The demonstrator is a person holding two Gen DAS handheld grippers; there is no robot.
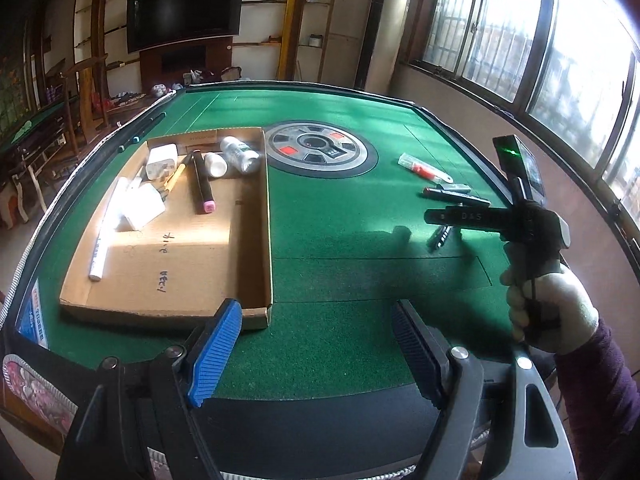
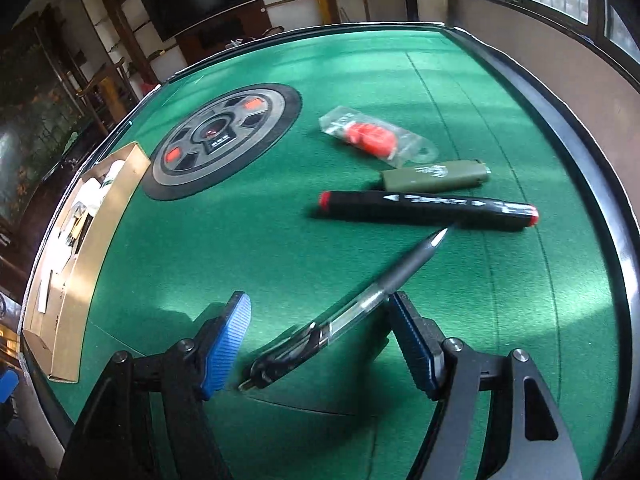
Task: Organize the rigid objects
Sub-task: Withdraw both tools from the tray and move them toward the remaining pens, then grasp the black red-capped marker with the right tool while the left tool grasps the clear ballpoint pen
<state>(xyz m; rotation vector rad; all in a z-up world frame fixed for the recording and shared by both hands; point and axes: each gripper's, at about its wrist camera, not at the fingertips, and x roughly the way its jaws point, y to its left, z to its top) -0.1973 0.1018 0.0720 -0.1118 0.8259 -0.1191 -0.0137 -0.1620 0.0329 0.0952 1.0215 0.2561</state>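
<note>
A shallow cardboard tray (image 1: 256, 240) on the green felt table holds white chargers, a black marker with a pink cap (image 1: 201, 186), small bottles and a white tube. My left gripper (image 1: 316, 320) is open and empty above the table's near edge, just right of the tray's front corner. My right gripper (image 2: 318, 312) is open, low over the felt, its fingers on either side of a clear ballpoint pen (image 2: 352, 304) lying diagonally. Beyond the pen lie a black marker with red ends (image 2: 428, 210), a green lighter (image 2: 436, 175) and a red item in a clear packet (image 2: 376, 138).
A round grey hub (image 1: 316, 146) sits in the table's centre. The tray also shows at the left in the right wrist view (image 2: 100, 236). The table has a raised black rim (image 2: 592, 152). Windows run along the right wall. A TV and shelves are behind.
</note>
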